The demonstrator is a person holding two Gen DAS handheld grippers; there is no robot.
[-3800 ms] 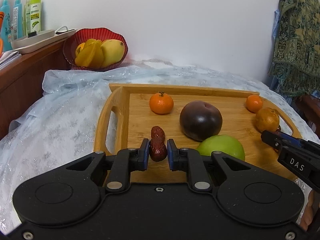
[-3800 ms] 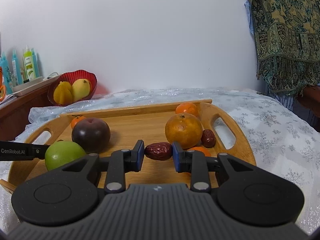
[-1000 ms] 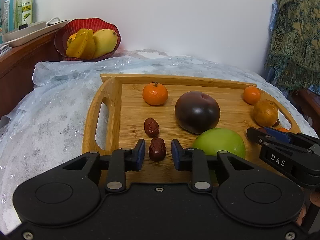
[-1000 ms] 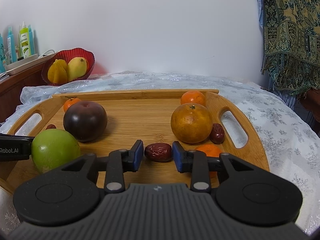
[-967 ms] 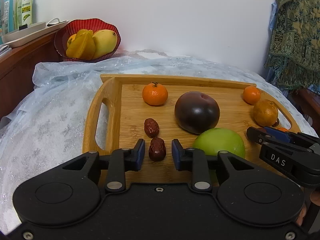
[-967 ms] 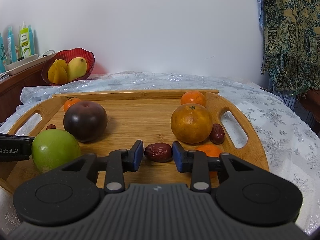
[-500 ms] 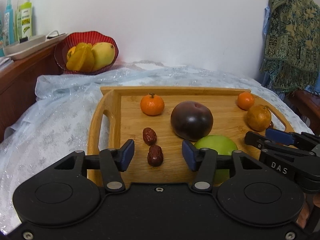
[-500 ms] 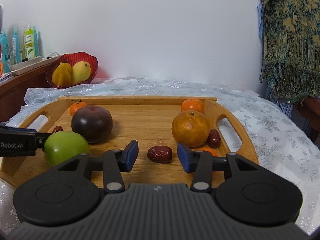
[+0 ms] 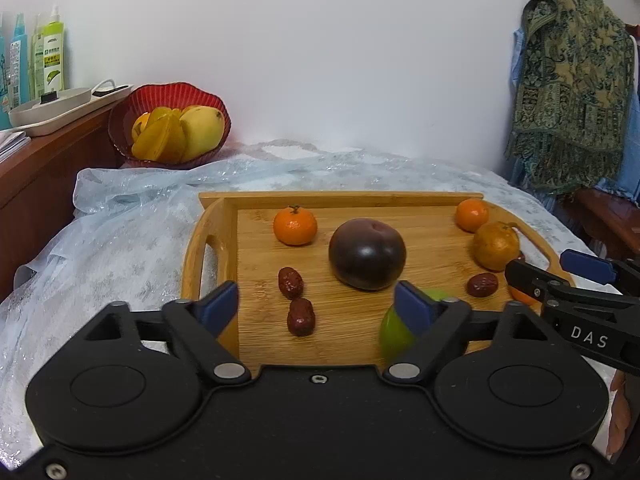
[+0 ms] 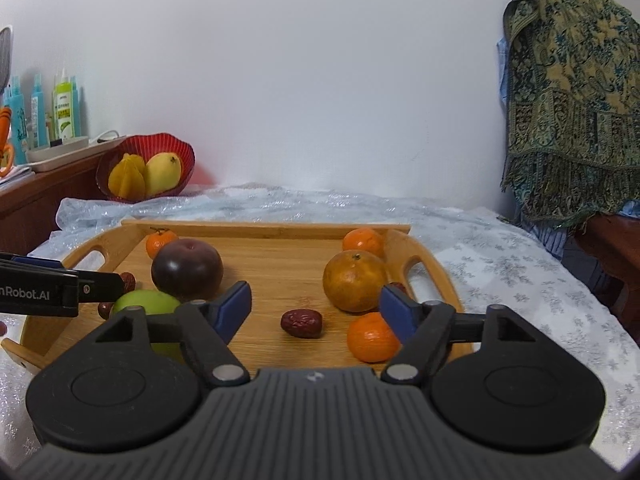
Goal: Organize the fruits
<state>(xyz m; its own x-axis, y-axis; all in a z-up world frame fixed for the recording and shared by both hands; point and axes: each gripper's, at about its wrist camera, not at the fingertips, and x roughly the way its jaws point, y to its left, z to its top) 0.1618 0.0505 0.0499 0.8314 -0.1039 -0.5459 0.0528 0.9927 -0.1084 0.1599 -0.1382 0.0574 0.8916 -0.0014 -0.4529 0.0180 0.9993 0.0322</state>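
A bamboo tray (image 9: 224,200) (image 10: 264,229) holds fruit on the bed. Two red dates (image 9: 301,317) lie near its left side, the nearer one loose below my left gripper (image 9: 316,302), whose jaws are opening with nothing pressed between them. A dark plum (image 9: 367,253) (image 10: 187,269), a green apple (image 9: 394,336) (image 10: 146,302) and a tangerine (image 9: 295,226) sit beside them. My right gripper (image 10: 314,306) is opening too, above a lone date (image 10: 301,323) lying free on the wood. A big orange (image 10: 355,286), a small tangerine (image 10: 372,338) and another tangerine (image 10: 363,240) are on the right.
A red bowl (image 9: 168,96) (image 10: 140,148) with yellow fruit stands at the back left by a wooden shelf (image 9: 44,148) carrying bottles. A patterned cloth (image 10: 568,92) hangs at the right. A pale lace cover (image 9: 120,232) spreads around the tray.
Both grippers let go of their dates, spread their jaws wide and drew back and up. The two dates now lie on the tray.
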